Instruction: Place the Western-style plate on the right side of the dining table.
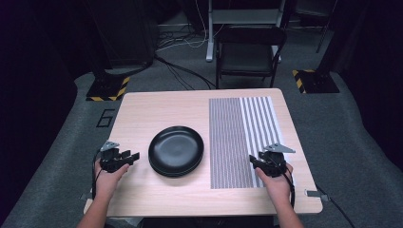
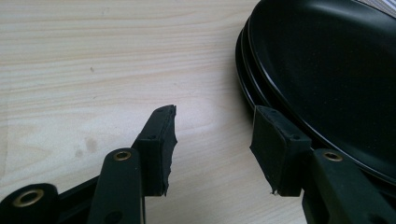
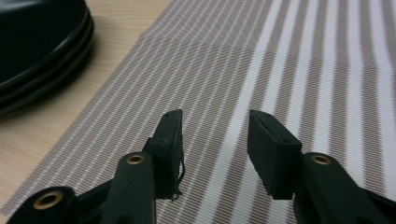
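A stack of black plates (image 1: 176, 151) sits in the middle of the wooden table (image 1: 157, 109). A striped grey-and-white placemat (image 1: 242, 137) lies to its right. My left gripper (image 1: 133, 156) is held just left of the plates, jaws apart with nothing between them; in the left gripper view (image 2: 214, 140) the plates (image 2: 327, 70) lie beyond its right jaw. My right gripper (image 1: 252, 160) hovers over the mat's near right part, also open and empty; in the right gripper view (image 3: 215, 140) the mat (image 3: 289, 70) is under it and the plates (image 3: 37, 42) are at upper left.
A black folding chair (image 1: 249, 52) stands beyond the table's far edge. Cables run over the grey floor there, and stand bases with yellow-black tape (image 1: 108, 89) sit at both far corners. Bare wood lies left of and behind the plates.
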{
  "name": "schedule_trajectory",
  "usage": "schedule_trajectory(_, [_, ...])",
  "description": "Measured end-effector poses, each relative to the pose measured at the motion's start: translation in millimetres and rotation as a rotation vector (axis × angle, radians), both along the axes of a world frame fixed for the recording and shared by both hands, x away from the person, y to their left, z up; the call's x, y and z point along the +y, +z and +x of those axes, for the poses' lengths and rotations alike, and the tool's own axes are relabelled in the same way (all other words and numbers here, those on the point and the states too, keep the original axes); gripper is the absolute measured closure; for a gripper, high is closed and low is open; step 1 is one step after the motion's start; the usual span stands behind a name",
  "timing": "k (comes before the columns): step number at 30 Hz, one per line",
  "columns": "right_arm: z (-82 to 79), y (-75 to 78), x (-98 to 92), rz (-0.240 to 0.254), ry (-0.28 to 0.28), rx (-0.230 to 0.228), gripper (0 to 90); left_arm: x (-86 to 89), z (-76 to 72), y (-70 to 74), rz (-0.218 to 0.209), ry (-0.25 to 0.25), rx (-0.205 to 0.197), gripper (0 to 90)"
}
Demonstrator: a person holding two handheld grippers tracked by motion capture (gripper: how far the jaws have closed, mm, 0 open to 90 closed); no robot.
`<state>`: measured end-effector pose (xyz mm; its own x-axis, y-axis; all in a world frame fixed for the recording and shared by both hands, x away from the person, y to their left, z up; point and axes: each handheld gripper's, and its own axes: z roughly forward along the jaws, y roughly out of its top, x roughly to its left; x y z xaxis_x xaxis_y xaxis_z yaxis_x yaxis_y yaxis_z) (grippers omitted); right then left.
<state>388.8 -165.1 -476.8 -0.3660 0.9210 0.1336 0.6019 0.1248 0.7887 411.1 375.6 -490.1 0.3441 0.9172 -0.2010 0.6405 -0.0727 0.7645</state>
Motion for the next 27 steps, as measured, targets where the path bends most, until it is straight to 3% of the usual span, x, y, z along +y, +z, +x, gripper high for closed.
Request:
schedule_trajectory(2, [1.1,1.2,5.4,0.003,0.008,-0.011,57.6,-1.1,0.3,0.9,-0.008,-0.015,0.005,51.3])
schedule_trajectory(4, [3.3,3.2,13.0,0.036,0.042,-0.007,61.0,-2.6,0.5,2.1,-0.013,-0.025,0.01,53.2])
schedule_trajectory(11, [8.0,10.2,32.9,0.045,0.061,-0.037,64.6,-10.0,4.3,11.8,-0.051,-0.033,0.01,54.8])
schedule_trajectory(18, [17.2,11.8,48.7,0.089,0.061,-0.034,60.1,-11.9,7.8,20.0,-0.091,-0.008,0.024,58.1])
schedule_trajectory(22, [21.6,12.8,55.3,0.092,0.075,-0.033,57.7,-11.8,13.0,23.1,-0.137,0.005,0.039,58.6])
schedule_trajectory(23, [23.5,14.1,59.7,0.089,0.082,-0.032,57.0,-13.2,16.2,23.7,-0.175,0.012,0.047,59.3])
schedule_trajectory(27, [26.7,15.2,65.4,0.095,0.089,-0.041,56.2,-17.2,20.9,24.9,-0.189,0.015,0.056,59.4])
